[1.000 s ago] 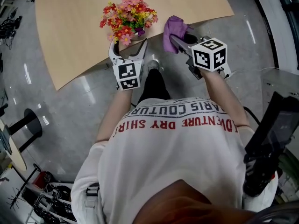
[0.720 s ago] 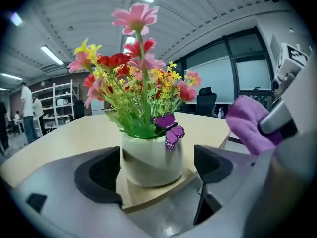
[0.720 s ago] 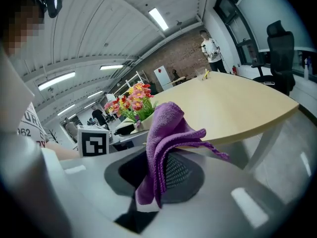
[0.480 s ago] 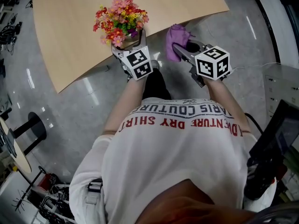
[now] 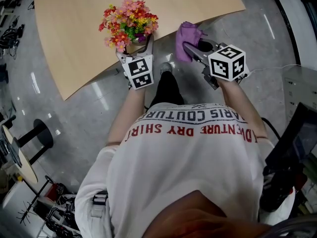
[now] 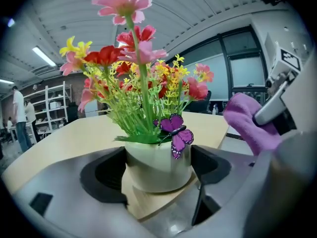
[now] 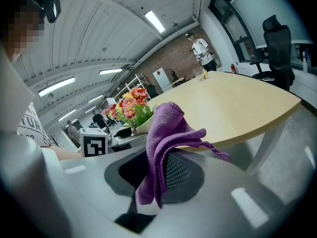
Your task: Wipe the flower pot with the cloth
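A pale flower pot (image 6: 157, 165) with red, pink and yellow artificial flowers (image 5: 128, 21) and a purple butterfly stands at the near edge of the wooden table (image 5: 74, 38). My left gripper (image 5: 133, 47) reaches around it. Its jaws have just been closing, and the pads (image 6: 106, 175) lie against both sides of the pot. Right of it, my right gripper (image 5: 192, 46) is shut on a bunched purple cloth (image 5: 184, 32), held just off the table edge beside the pot. In the right gripper view the cloth (image 7: 166, 138) hangs between the jaws (image 7: 158, 180).
The table's curved edge (image 5: 89, 81) runs under both grippers, with glossy grey floor (image 5: 74, 113) below it. A black office chair (image 7: 277, 43) stands at the far right of the table. People stand by shelves (image 6: 52, 108) in the background.
My left gripper has rolled back and forth slightly at the pot and its jaws have drawn in on it. The right gripper with the cloth has barely moved.
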The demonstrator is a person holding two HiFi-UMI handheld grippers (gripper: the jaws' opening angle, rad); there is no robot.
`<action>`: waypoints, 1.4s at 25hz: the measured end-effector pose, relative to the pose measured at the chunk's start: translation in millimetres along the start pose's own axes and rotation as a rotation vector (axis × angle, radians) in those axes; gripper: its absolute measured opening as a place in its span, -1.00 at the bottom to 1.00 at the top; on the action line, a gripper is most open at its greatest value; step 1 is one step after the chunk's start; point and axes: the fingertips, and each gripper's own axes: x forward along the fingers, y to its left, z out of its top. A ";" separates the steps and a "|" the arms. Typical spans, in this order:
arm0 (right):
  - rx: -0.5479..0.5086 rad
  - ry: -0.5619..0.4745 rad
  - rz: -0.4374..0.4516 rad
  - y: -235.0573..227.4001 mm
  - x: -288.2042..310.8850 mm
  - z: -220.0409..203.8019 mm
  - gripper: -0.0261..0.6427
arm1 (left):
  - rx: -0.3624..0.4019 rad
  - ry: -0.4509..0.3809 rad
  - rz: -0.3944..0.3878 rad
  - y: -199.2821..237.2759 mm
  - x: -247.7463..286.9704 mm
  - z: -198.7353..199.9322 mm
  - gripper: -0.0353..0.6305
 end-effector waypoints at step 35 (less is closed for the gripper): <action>-0.050 0.167 -0.012 -27.0 98.8 45.7 -0.76 | 0.219 -0.023 -0.522 -10.8 -2.2 20.9 0.36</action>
